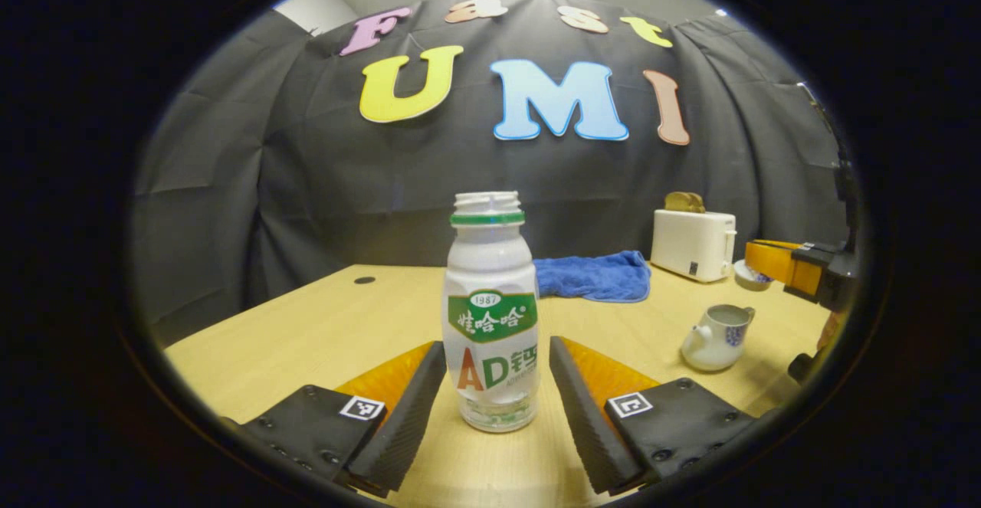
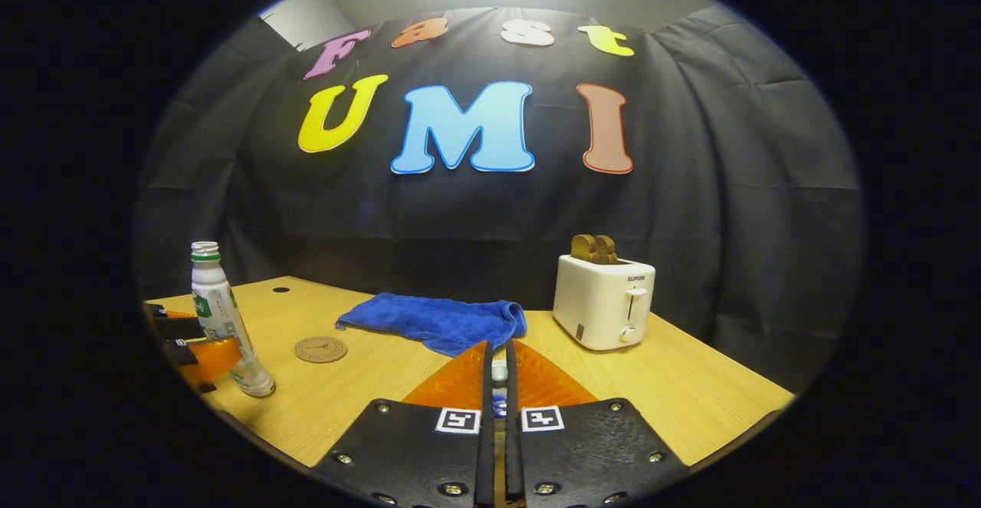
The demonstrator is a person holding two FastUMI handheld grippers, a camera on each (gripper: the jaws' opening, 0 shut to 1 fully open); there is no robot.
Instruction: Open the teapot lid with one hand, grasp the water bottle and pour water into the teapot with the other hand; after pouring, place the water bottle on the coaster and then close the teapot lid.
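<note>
**Q:** Any writing you can make out?

**Me:** The bottle (image 1: 490, 316) has a green and white label (image 1: 492, 316) with printed characters, and big red and green letters under it. The toaster (image 2: 603, 301) has one small word on its front.

**Q:** Where is the bottle relative to your grippers?

**Me:** It stands upright on the worktop (image 2: 690, 393), cap off, right between the fingers of my left gripper (image 1: 498, 343). That gripper is spread wide, with a gap on either side, so neither ribbed pad touches the plastic. In the right gripper view the bottle (image 2: 222, 316) is far to the left, with the coaster (image 2: 320, 349) near it.

**Q:** And your right gripper?

**Me:** My right gripper (image 2: 498, 347) is almost closed, pinching something small, white and blue, which looks like the teapot's lid (image 2: 499, 374). In the left gripper view that gripper (image 1: 797, 270) hangs above and to the right of the teapot (image 1: 716, 337), well clear of it.

**Q:** The teapot itself?

**Me:** It is squat, glazed white china with blue markings, its mouth uncovered, sitting on the worktop to the right of the bottle.

**Q:** Other materials?

**Me:** The worktop is pale wood grain. The coaster is a flat brown disc. A soft blue towel (image 2: 437, 322) lies crumpled at the back, beside a smooth white toaster with brown toast (image 2: 594, 247) sticking out of it.
</note>
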